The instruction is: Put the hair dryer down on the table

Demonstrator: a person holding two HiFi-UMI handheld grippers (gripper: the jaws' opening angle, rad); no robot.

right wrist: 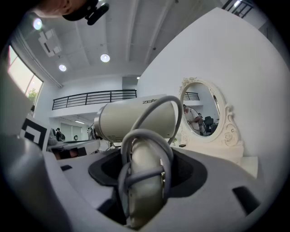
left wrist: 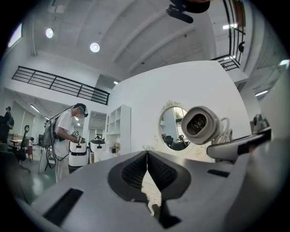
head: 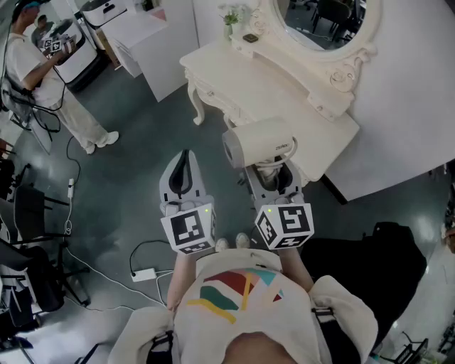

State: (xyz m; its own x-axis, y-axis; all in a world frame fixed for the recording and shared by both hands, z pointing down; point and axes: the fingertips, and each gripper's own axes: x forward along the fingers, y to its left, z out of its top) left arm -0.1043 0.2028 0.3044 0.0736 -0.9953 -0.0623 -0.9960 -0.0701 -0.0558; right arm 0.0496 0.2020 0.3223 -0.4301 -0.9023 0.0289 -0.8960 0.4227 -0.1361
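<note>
A cream hair dryer (head: 259,142) with its grey cord wound round the handle is held in the air by my right gripper (head: 271,176), shut on the handle (right wrist: 144,181). Its barrel (right wrist: 136,120) lies crosswise above the jaws and hangs just in front of the white dressing table (head: 234,75). In the left gripper view the hair dryer (left wrist: 201,124) shows at the right, nozzle towards the camera. My left gripper (head: 184,170) is beside it to the left, shut and holding nothing, its jaws meeting in a line.
The dressing table carries an oval mirror (head: 323,21), a small plant (head: 229,18) and a dark item (head: 250,38). A person (head: 39,78) with a gripper stands at the far left. Cables and a power strip (head: 144,274) lie on the grey floor.
</note>
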